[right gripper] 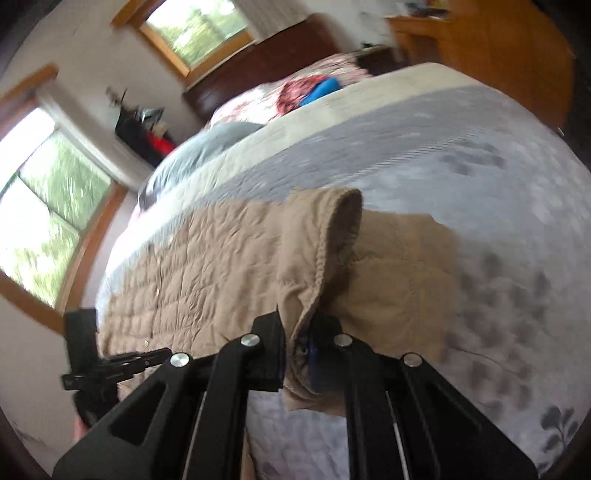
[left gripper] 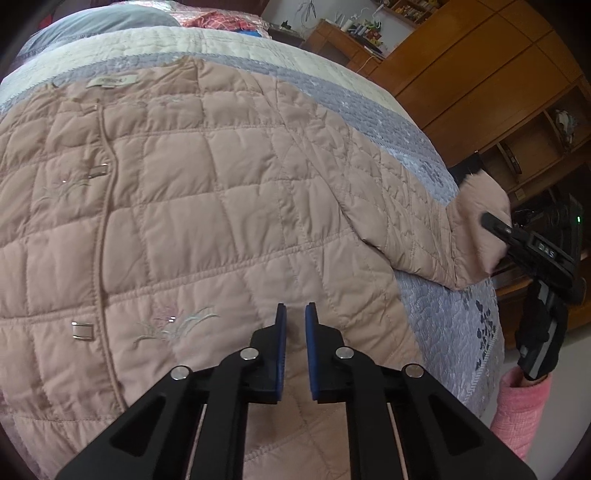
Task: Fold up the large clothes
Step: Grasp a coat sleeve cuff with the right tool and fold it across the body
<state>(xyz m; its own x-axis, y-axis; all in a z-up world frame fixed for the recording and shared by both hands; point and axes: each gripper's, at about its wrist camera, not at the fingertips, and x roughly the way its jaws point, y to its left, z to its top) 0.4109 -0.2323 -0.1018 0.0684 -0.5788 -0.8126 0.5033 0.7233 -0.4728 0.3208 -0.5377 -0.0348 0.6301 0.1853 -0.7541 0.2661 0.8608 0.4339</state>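
A large quilted beige-pink jacket lies spread flat on the bed, collar label at the far side. My left gripper hovers just above the jacket's near hem, its blue pads a small gap apart with nothing between them. The jacket's right sleeve stretches to the bed's right edge. My right gripper is shut on the sleeve cuff there. In the right wrist view the right gripper pinches the cuff, which is lifted and curls over, with the jacket body behind it.
The bed has a grey-lilac floral quilt with a cream band. Pillows and coloured cloth lie at the head. Wooden cabinets and shelves stand right of the bed. Windows are on the left. The left gripper shows at the edge.
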